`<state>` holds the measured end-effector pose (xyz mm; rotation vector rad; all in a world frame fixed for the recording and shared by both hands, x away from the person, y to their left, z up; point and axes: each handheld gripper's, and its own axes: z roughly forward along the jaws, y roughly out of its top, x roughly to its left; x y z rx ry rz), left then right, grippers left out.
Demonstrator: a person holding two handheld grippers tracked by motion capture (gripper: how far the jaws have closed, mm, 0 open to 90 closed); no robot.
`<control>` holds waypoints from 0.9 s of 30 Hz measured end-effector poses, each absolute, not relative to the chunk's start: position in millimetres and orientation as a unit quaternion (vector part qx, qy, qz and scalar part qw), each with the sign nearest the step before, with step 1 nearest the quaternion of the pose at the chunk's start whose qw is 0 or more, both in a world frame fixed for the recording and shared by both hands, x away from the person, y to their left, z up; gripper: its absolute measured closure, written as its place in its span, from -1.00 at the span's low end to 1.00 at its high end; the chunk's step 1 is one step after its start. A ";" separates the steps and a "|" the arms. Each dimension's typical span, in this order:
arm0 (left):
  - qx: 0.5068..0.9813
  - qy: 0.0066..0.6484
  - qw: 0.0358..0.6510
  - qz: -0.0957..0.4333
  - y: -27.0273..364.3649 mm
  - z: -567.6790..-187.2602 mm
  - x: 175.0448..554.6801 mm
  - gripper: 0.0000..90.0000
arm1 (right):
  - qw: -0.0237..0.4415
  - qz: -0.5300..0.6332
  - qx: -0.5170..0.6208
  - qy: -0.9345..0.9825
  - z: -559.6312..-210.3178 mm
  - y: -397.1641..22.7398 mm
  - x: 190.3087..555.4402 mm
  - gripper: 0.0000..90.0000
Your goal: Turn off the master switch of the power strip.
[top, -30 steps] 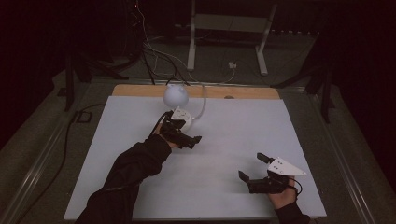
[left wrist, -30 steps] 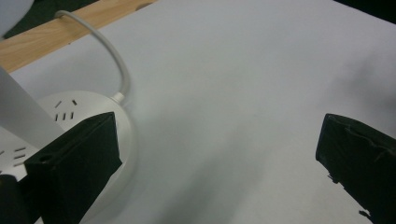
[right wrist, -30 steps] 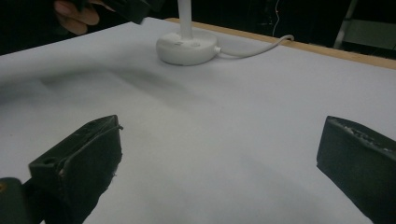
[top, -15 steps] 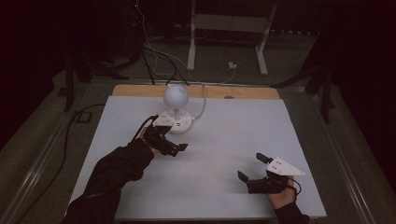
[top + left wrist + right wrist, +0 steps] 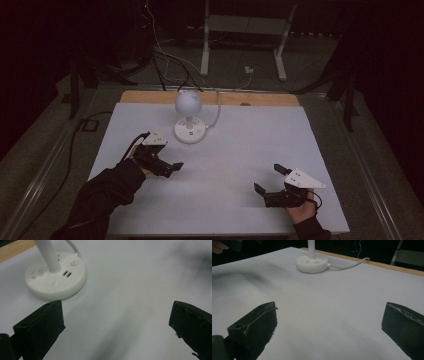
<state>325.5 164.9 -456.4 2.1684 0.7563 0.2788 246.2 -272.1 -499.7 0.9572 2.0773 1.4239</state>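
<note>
A white desk lamp with a round head (image 5: 188, 102) stands on its round base (image 5: 190, 133) at the back middle of the white table (image 5: 240, 145). My left gripper (image 5: 170, 167) hovers just in front and to the left of the base, open and holding nothing. In the left gripper view the base (image 5: 56, 277) lies beyond the wide-apart jaws of the left gripper (image 5: 117, 312). My right gripper (image 5: 268, 179) rests open near the front right. Its own view shows the lamp base (image 5: 312, 264) far ahead of the right gripper (image 5: 329, 310).
The lamp's white cable (image 5: 218, 107) runs off the table's wooden back edge (image 5: 260, 99); it also trails right from the base as the cable (image 5: 347, 265). Dark floor with wires and a stand's legs (image 5: 240, 45) lies behind the table.
My left gripper has drawn back from the lamp base, moving left and toward the person. The right gripper has stayed put.
</note>
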 end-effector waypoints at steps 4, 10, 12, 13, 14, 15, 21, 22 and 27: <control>0.857 0.305 0.401 0.108 176.8 -461.2 317.4 -0.99 | 0.222 0.515 0.346 0.752 -499.8 -272.2 246.4 -1.00; 0.856 0.307 0.403 0.106 188.1 -469.4 305.8 -0.99 | 0.222 0.514 0.345 0.753 -500.0 -271.9 246.6 -1.00; 0.854 0.309 0.404 0.106 190.5 -472.0 302.2 -0.99 | 0.222 0.514 0.345 0.753 -500.0 -271.7 246.6 -1.00; 0.855 0.307 0.404 0.106 191.6 -473.2 300.2 -0.99 | 0.222 0.514 0.345 0.753 -500.1 -271.6 246.4 -1.00; 0.854 0.308 0.406 0.106 192.7 -474.6 298.1 -0.99 | 0.222 0.513 0.345 0.754 -500.1 -271.5 246.2 -1.00; 0.854 0.309 0.405 0.107 193.5 -476.0 295.9 -0.99 | 0.222 0.513 0.345 0.754 -500.1 -271.5 246.2 -1.00; 0.852 0.307 0.410 0.105 200.5 -483.9 281.5 -0.99 | 0.222 0.512 0.345 0.755 -500.3 -271.4 246.6 -1.00; 0.853 0.305 0.409 0.107 201.6 -485.6 279.2 -0.99 | 0.222 0.512 0.345 0.755 -500.3 -271.4 246.6 -1.00; 0.855 0.303 0.407 0.109 207.6 -491.8 267.8 -0.99 | 0.221 0.510 0.345 0.756 -500.6 -270.8 246.5 -1.00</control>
